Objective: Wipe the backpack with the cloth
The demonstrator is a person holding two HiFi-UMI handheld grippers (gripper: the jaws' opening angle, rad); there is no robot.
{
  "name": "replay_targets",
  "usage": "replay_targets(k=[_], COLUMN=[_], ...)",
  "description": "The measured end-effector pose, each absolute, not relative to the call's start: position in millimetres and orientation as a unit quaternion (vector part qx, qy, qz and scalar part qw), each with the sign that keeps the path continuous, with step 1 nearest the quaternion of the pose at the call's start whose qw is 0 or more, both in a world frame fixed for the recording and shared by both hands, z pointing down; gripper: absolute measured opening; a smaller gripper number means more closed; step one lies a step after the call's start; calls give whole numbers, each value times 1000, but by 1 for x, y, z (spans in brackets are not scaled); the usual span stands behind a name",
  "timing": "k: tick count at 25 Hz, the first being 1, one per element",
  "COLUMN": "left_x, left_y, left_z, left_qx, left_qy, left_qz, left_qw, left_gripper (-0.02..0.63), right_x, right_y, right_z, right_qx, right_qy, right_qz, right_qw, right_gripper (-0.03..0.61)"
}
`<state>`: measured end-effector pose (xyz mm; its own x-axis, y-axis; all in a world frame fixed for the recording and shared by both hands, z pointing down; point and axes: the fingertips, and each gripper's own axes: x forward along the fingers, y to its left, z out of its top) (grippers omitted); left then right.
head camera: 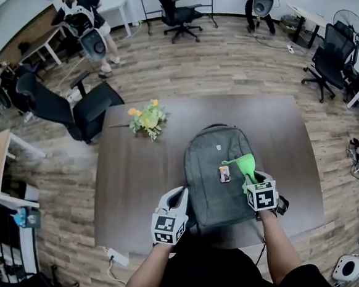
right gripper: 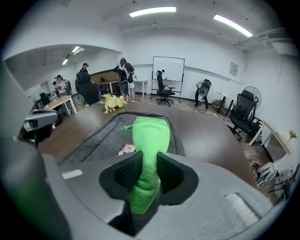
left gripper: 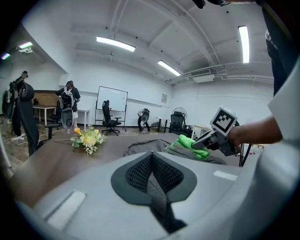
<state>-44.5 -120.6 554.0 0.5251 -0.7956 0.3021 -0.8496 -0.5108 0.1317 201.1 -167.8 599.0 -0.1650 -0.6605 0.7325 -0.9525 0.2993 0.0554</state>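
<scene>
A grey backpack (head camera: 215,168) lies flat on the dark table (head camera: 132,174), with a small tag (head camera: 224,174) on its front. My right gripper (head camera: 251,178) is shut on a green cloth (head camera: 245,164), which hangs out over the backpack's right side; in the right gripper view the cloth (right gripper: 149,140) runs between the jaws above the backpack (right gripper: 101,140). My left gripper (head camera: 181,198) sits at the backpack's near left edge, jaws closed together with nothing between them. The left gripper view shows the backpack (left gripper: 145,147), the cloth (left gripper: 187,144) and the right gripper (left gripper: 199,144).
A bunch of yellow flowers (head camera: 146,119) lies on the table's far left part. Office chairs (head camera: 71,108) stand beside the table's left corner and further back. Several people stand in the room beyond. A power strip (head camera: 117,257) lies on the floor near the front left corner.
</scene>
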Motion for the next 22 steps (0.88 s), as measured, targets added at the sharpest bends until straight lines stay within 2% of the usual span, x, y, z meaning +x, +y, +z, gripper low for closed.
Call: replay_targets(k=[11,22], left_x=[-66,-77], left_y=[-110,-98], left_z=[556,565], left_qx=[858,859], left_qy=[-484,-479], left_qz=[107,115], left_qw=[131,139], left_gripper=[18,18], right_x=[85,8], right_y=[-120,-82], right_z=[602,623], right_qx=[452,383], right_qy=[-795,-821], right_qz=[237,249], right_qw=[327,343], right_gripper=[100,101])
